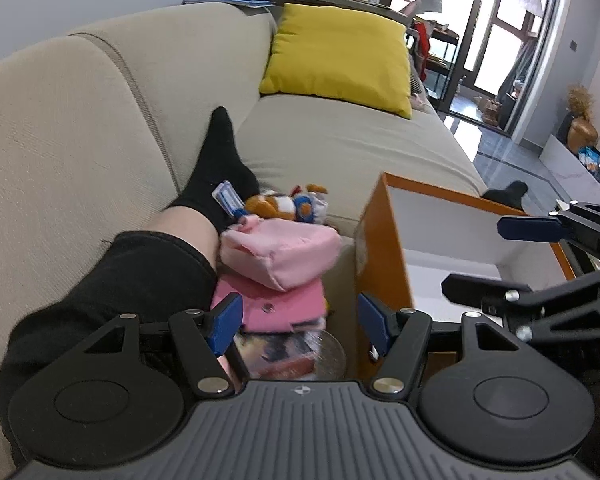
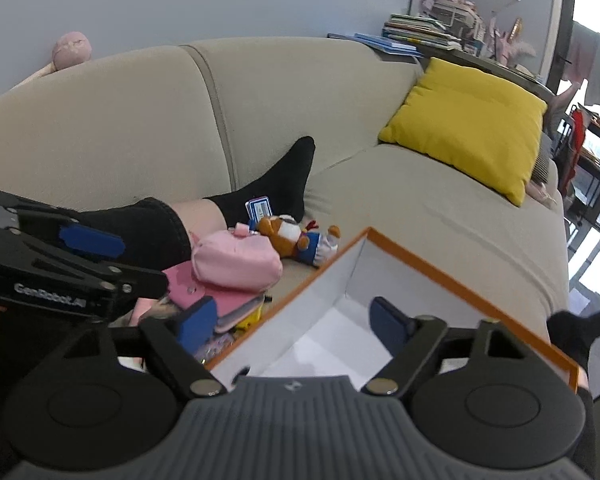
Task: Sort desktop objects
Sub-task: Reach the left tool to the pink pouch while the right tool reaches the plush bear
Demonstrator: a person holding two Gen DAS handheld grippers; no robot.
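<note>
A heap of small things lies on the beige sofa: a pale pink pouch (image 1: 280,250) (image 2: 236,258) on top of a darker pink wallet (image 1: 284,308) (image 2: 204,292), a brown plush toy (image 1: 288,204) (image 2: 296,236), a blue card pack (image 1: 228,196) (image 2: 260,208) and a shiny disc (image 1: 328,354). Right of the heap stands an orange box (image 1: 380,248) (image 2: 440,272), white inside. My left gripper (image 1: 300,324) (image 2: 116,260) hovers open over the wallet, touching nothing. My right gripper (image 2: 294,320) (image 1: 500,258) is open astride the box's near wall, one finger outside and one inside.
A person's leg in a black sock (image 1: 220,160) (image 2: 284,180) lies against the heap on its left. Another black-socked foot (image 2: 576,332) shows beyond the box. A yellow cushion (image 1: 340,56) (image 2: 472,120) rests farther along the sofa seat (image 1: 340,144). Books are stacked behind the backrest.
</note>
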